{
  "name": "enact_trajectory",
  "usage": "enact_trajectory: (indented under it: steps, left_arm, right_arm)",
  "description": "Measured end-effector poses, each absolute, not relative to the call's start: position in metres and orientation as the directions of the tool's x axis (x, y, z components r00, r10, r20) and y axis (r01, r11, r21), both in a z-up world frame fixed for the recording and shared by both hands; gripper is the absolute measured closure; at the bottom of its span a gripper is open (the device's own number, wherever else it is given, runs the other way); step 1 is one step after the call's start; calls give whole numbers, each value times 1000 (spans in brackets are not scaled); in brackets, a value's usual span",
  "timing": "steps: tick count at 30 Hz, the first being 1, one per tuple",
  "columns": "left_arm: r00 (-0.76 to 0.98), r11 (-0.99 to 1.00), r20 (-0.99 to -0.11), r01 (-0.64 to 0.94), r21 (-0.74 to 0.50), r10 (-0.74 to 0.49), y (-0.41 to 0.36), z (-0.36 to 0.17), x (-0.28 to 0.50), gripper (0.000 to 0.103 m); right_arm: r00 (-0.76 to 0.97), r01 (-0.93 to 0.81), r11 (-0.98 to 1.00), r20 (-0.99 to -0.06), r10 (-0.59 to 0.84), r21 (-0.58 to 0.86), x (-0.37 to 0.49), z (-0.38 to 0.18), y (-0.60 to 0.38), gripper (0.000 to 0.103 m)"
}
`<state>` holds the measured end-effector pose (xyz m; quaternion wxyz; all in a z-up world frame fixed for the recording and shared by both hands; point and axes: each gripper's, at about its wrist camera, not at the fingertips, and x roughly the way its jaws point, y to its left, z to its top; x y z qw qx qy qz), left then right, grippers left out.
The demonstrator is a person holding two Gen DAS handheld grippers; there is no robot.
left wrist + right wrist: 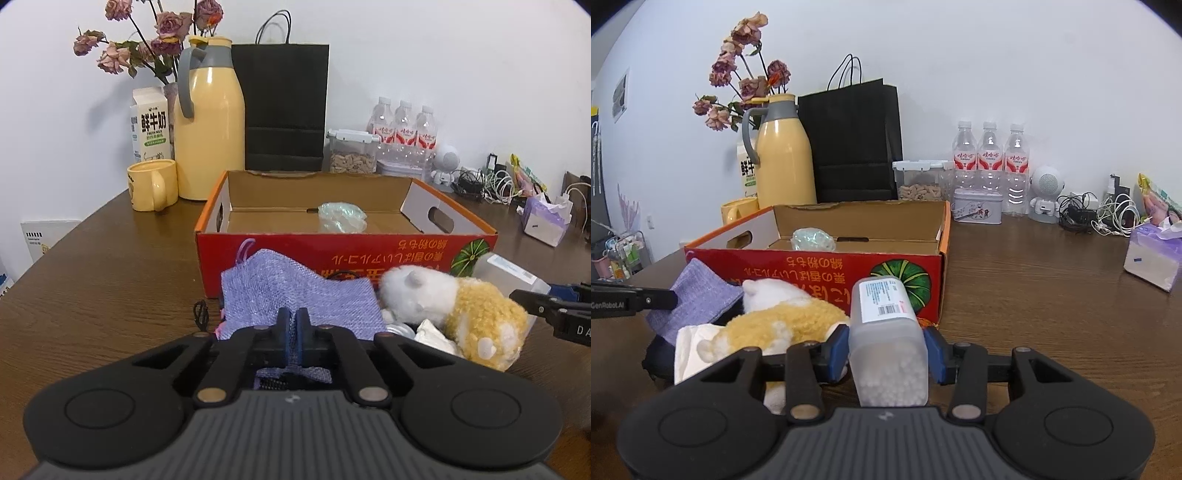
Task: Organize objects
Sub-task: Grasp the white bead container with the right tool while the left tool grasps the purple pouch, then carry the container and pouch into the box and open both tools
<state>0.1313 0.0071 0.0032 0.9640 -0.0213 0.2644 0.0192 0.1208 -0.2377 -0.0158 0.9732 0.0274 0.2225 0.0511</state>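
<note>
A red cardboard box stands open on the wooden table, with a pale green bundle inside it. In front of the box lies a purple knitted cloth; my left gripper is shut on its near edge. To the right of the cloth lies a white and yellow plush toy. In the right wrist view my right gripper is shut on a frosted plastic container of white beads, just in front of the box and beside the plush toy.
Behind the box stand a yellow thermos, a yellow mug, a milk carton, a black paper bag, a snack jar and three water bottles. Cables and a tissue pack lie at the right.
</note>
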Motion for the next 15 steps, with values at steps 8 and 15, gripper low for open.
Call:
enact_trajectory:
  steps: [8, 15]
  left_arm:
    - [895, 999, -446, -44, -17, 32, 5, 23, 118, 100]
    - [922, 1000, -386, -26, -12, 19, 4, 42, 110, 100]
  right_arm:
    - [924, -70, 992, -367, 104, 104, 106, -3, -243, 62]
    - [934, -74, 993, -341, 103, 96, 104, 11, -239, 62]
